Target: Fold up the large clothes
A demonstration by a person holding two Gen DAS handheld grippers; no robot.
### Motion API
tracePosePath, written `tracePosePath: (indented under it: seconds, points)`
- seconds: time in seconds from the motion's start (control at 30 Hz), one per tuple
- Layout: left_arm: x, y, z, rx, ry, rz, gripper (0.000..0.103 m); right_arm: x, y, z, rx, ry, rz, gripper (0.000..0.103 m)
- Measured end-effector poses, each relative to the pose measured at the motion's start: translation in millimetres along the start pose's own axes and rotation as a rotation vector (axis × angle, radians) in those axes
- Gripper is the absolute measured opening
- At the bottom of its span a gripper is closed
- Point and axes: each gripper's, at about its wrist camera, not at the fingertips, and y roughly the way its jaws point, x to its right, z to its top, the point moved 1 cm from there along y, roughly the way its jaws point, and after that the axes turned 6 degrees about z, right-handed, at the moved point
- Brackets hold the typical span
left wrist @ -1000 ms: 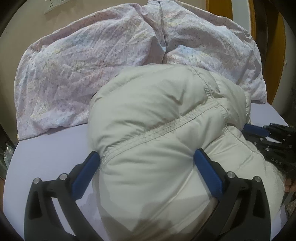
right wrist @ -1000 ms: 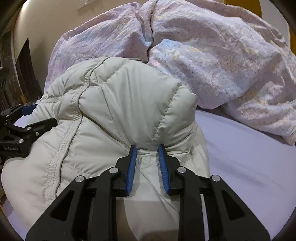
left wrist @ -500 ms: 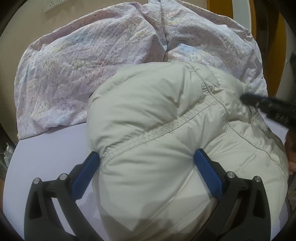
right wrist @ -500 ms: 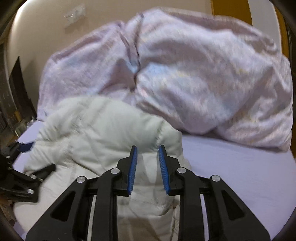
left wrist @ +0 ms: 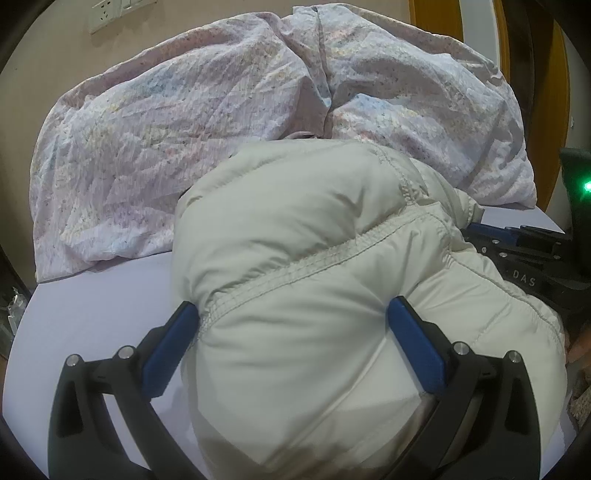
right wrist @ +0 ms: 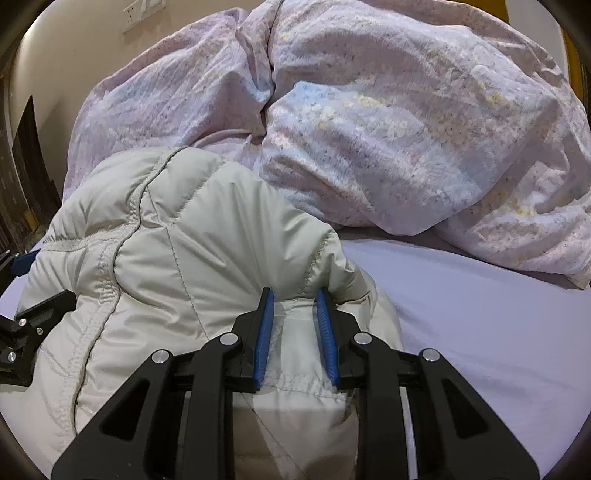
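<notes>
A puffy cream jacket [left wrist: 306, 295], bundled on the lilac bed [right wrist: 480, 314] before a rumpled duvet [right wrist: 369, 122], is squeezed wide by the left gripper [left wrist: 295, 347] and pinched narrowly by the right gripper [right wrist: 295, 332], apparently mid-fold; flattening seems needed next.

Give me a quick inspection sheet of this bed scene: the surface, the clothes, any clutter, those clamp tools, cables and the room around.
Surface: lilac bed sheet, smooth where bare.
Job's things: pale puffy jacket, bundled up on the sheet.
Clutter: crumpled floral duvet, heaped behind the jacket and touching it.
Left hand-held gripper: jaws wide, blue pads pressed on either side of a thick fold of the jacket.
Right hand-held gripper: jaws narrow, clamped on a thin hem-like part of the jacket.
Cables: nothing seen.
Surroundings: beige wall with a wall socket; orange-brown door frame to the right.
</notes>
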Motion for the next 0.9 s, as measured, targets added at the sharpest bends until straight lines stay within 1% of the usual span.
tracePosePath:
  seconds: [0.27,0.37,0.43,0.47,0.53,0.63,0.73,0.83,0.9]
  points:
    - [0.9,2.0,1.1,0.002,-0.002,0.006,0.101,3.4,5.9,-1.2,-0.016,0.017,0.02,0.026]
    - [1.2,1.3,2.6,-0.001,0.003,0.01,0.101,1.0,4.4,0.4,-0.022,0.006,0.004,0.026]
    - [-1.5,-3.5,5.0,-0.012,0.004,0.012,0.101,-2.9,-6.6,1.9,-0.021,0.004,-0.024,0.026]
    - [-3.8,-8.0,6.2,-0.013,0.007,0.007,0.101,-3.2,-14.1,1.8,-0.015,0.013,-0.014,0.027]
    - [-9.1,-17.9,6.9,0.002,0.008,0.008,0.101,-2.3,-35.5,-0.9,0.006,0.04,0.032,0.027]
    - [-17.3,-24.1,8.9,0.017,0.017,0.035,0.101,1.2,-55.6,-6.5,0.016,0.058,0.067,0.027]
    - [-21.9,-21.8,7.1,0.006,-0.002,0.009,0.101,3.3,-62.1,-15.9,-0.002,0.055,0.08,0.027]
    - [-19.0,-16.5,1.5,0.007,-0.019,-0.009,0.101,0.6,-51.2,-23.4,-0.038,0.032,0.068,0.027]
    - [-20.5,-10.4,-0.7,-0.012,-0.048,-0.033,0.101,-3.3,-44.2,-26.7,-0.049,0.017,0.058,0.027]
